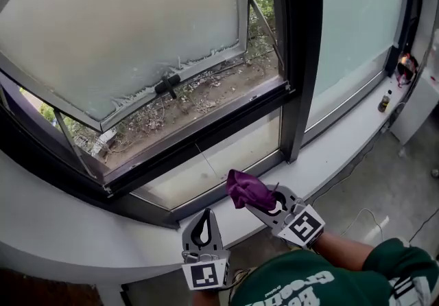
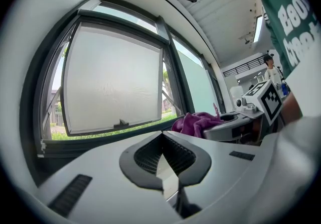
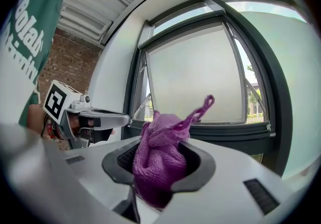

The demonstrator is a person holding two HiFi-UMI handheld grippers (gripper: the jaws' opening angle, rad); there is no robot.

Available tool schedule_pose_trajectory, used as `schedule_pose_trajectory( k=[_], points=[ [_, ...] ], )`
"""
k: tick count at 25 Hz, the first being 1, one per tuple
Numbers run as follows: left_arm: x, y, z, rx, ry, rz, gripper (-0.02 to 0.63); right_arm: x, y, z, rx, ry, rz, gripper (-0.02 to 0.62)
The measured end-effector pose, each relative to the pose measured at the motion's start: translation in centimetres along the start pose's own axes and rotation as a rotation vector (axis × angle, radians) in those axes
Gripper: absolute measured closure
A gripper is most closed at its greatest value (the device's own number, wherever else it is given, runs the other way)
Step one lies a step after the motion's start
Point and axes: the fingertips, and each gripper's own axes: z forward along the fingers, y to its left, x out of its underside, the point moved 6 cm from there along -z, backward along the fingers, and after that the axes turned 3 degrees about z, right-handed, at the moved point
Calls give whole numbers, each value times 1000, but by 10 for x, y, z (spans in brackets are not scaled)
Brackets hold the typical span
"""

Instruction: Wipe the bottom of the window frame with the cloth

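Your purple cloth (image 1: 248, 190) is bunched into a wad in the right gripper (image 1: 264, 203), whose two jaws are closed on its lower part, so the dark pads press it from both sides. In the right gripper view a thin loop of cloth sticks up above the wad. In the head view the cloth sits low in the middle, over the inner edge of the white sill (image 1: 343, 154), right at the dark bottom rail of the window frame (image 1: 206, 136). It is just left of the black upright mullion (image 1: 302, 57); whether it touches the rail cannot be told. The left gripper (image 1: 204, 214) is just beside the right one on your left. It is apart from the cloth and points at the same sill. Its jaws meet at the tips with nothing between them, and only a narrow gap shows behind the tips in the left gripper view. Above the rail, the frosted sash (image 1: 123, 30) is tilted open outward, with a black handle (image 1: 167, 85) on its lower edge. Beyond it the outer ledge (image 1: 206, 92) is strewn with dry twigs and dirt. Far along the sill to your right stands a small bottle (image 1: 384, 102). Your green sleeve (image 1: 384, 263) shows at the bottom of the head view.
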Motion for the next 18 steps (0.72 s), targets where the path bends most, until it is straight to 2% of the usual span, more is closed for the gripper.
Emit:
schedule_pose_trajectory(
  k=[6, 9, 12, 15, 18],
  points=[
    [3, 4, -8, -40, 13, -1, 598, 2, 5, -1, -39, 41, -42, 443],
    [3, 3, -11, -37, 21, -2, 598, 2, 10, 0, -48, 35, -46, 443],
    [7, 1, -11, -27, 35, 2, 598, 11, 11, 1, -54, 72, -83, 443],
    [10, 0, -12, -32, 50, 2, 598, 15, 12, 2, -60, 101, -69, 443],
    [12, 1, -15, -35, 50, 1, 598, 14, 13, 3, -63, 85, -61, 443]
  ],
)
